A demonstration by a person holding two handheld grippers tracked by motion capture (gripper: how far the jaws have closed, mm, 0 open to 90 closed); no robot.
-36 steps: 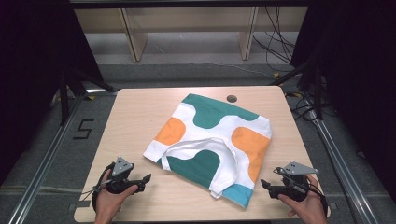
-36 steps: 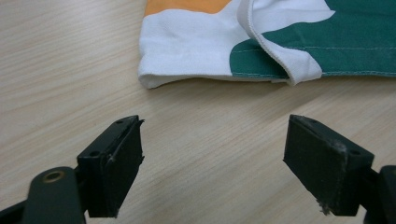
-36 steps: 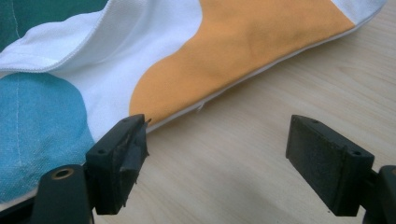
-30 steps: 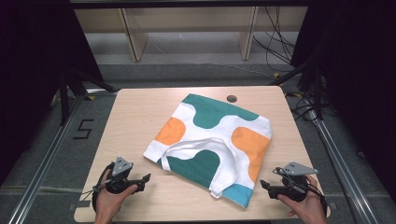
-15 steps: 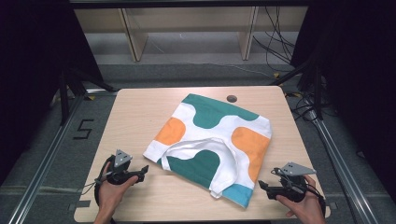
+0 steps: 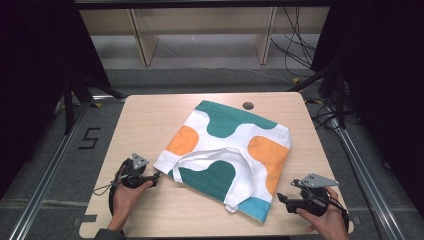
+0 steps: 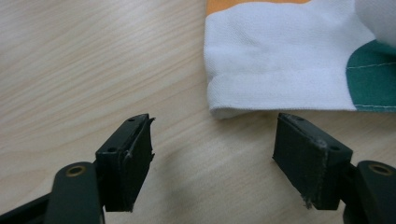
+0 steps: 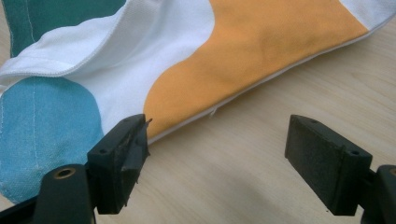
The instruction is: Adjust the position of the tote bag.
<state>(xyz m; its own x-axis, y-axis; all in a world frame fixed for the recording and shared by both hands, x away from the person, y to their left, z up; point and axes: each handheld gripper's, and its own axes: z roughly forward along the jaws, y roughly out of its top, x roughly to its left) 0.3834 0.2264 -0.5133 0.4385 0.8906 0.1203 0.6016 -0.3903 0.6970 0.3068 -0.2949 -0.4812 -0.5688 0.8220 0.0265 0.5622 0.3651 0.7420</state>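
Note:
A folded cloth (image 6: 225, 150) with white, green, orange and blue patches lies across the middle of the wooden table (image 6: 145, 120). My left gripper (image 6: 156, 176) sits low at the cloth's near-left corner, jaws open and just now closing a little, with nothing between them. In the left gripper view, the white hemmed corner (image 7: 261, 93) lies just beyond my left gripper (image 7: 212, 149). My right gripper (image 6: 281, 198) rests near the table's front right, open, close to the cloth's blue corner (image 6: 255, 207). In the right gripper view, the orange and blue edge of the cloth (image 8: 224, 60) lies just ahead of my right gripper (image 8: 217, 154).
A dark round hole (image 6: 247, 105) is set in the table at the back behind the cloth. Metal rails (image 6: 360, 165) run along both sides of the table. Wooden shelf legs (image 6: 142, 37) and cables (image 6: 300, 45) stand beyond the far edge.
My left gripper has slid right toward the cloth's near-left corner. The right gripper has stayed where it was, and the cloth has not moved.

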